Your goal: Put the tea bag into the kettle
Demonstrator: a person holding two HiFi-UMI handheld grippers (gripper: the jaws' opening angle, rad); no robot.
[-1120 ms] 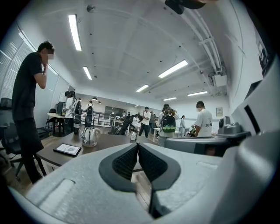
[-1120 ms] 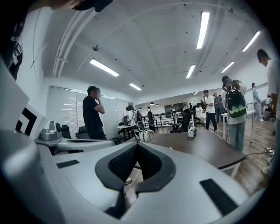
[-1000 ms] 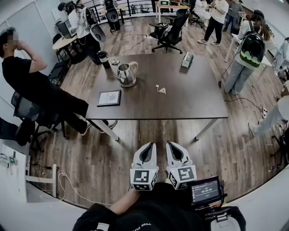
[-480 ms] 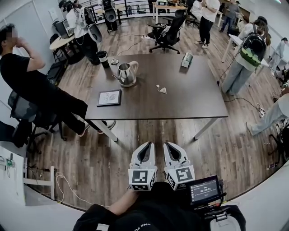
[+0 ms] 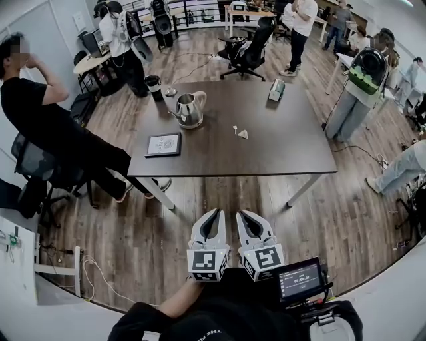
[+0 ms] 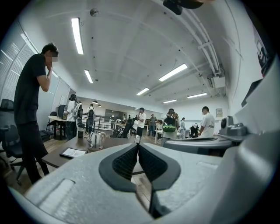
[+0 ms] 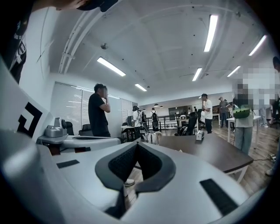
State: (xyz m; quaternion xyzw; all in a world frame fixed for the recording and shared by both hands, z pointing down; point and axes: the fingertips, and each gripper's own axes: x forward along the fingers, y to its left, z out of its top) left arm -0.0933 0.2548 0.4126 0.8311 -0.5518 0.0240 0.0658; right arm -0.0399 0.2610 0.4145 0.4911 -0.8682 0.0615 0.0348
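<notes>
Showing tiny tea bag (image 5: 241, 133) on table (image 5: 279, 143); kettle (image 5: 190, 110) interior hidden.

Table (image 5: 279, 153): kettle (image 5: 190, 109) far left; tablet (image 5: 163, 144) near left, before kettle; tea bag (image 5: 242, 134) centre, right of kettle; box (image 5: 277, 90) far right, behind tea bag.

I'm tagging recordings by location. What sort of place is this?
Probably an open-plan office or lab: a wheeled office chair beyond the big dark table, more desks at the back, long ceiling strip lights, and several people standing about.
</notes>
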